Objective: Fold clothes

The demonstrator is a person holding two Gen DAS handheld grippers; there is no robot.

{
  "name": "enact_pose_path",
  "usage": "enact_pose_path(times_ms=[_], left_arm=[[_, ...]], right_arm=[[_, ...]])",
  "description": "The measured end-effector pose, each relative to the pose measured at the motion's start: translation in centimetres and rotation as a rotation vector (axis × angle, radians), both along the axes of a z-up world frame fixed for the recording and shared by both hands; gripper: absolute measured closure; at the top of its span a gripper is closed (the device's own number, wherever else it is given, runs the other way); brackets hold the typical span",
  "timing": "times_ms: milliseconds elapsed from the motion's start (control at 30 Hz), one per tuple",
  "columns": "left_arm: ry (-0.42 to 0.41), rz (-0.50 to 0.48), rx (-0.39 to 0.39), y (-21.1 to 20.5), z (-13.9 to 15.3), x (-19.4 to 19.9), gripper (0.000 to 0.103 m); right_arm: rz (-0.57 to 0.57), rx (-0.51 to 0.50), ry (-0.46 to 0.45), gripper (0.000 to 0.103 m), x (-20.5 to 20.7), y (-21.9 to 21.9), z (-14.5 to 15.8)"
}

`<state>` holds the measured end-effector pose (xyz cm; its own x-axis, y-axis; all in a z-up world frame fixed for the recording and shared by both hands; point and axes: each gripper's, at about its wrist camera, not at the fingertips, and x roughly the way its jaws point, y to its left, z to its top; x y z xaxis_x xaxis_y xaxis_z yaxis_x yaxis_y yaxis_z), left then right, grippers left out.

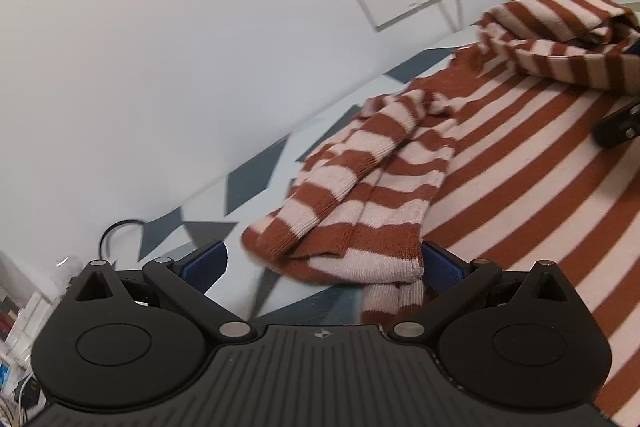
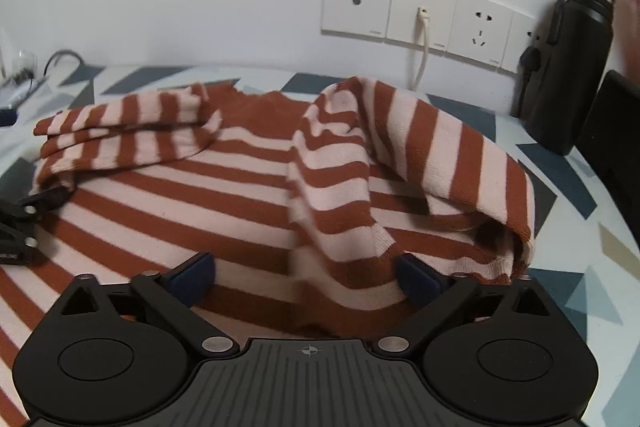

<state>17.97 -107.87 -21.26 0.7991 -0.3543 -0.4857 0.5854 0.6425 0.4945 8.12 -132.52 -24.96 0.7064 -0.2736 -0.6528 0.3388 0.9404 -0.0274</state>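
Sweater [image 2: 224, 195], rust and pale pink stripes, lies spread on the patterned tablecloth [image 2: 568, 171], filling the middle of both views. Both sleeves are folded inward over the body. Left claw [image 1: 324, 263]: fingers spread wide, the folded sleeve cuff [image 1: 344, 243] sits between them, lower centre; right pad touches the cloth edge, nothing pinched. Right claw [image 2: 306, 273]: also wide apart, the other sleeve [image 2: 336, 227] draped between the pads, not clamped. Black bottle [image 2: 572, 67] stands upper right by the wall sockets [image 2: 420, 11].
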Motion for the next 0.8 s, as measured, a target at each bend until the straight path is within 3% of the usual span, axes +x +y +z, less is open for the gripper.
enact_pose_path(times_ms=[133,233,333,433,533,667,800], left_arm=[[-0.018,0.15,-0.036,3.0,-0.1,2.2,0.0],[0.068,0.269,-0.105,6.3,-0.2,5.2,0.0],[0.15,0.324,-0.185,8.8,0.3,6.8,0.0],[0.193,0.28,-0.26,10.2,1.3,6.2,0.0],[0.189,0.175,-0.3,9.8,2.2,4.3,0.0],[0.154,0.044,-0.15,6.3,1.4,2.3,0.0],[0.031,0.069,-0.053,3.4,-0.1,2.7,0.0]], right_arm=[[-0.01,0.01,-0.013,0.002,-0.3,-0.5,-0.2],[-0.011,0.009,-0.012,0.001,-0.3,-0.5,-0.2],[-0.01,0.016,-0.015,0.001,-0.3,-0.7,-0.2],[-0.008,0.015,-0.016,0.001,-0.3,-0.5,-0.3],[-0.007,0.017,-0.019,0.001,-0.4,-0.4,-0.3],[-0.008,0.017,-0.02,0.001,-0.4,-0.4,-0.3],[-0.009,0.019,-0.023,0.001,-0.5,-0.4,-0.3]])
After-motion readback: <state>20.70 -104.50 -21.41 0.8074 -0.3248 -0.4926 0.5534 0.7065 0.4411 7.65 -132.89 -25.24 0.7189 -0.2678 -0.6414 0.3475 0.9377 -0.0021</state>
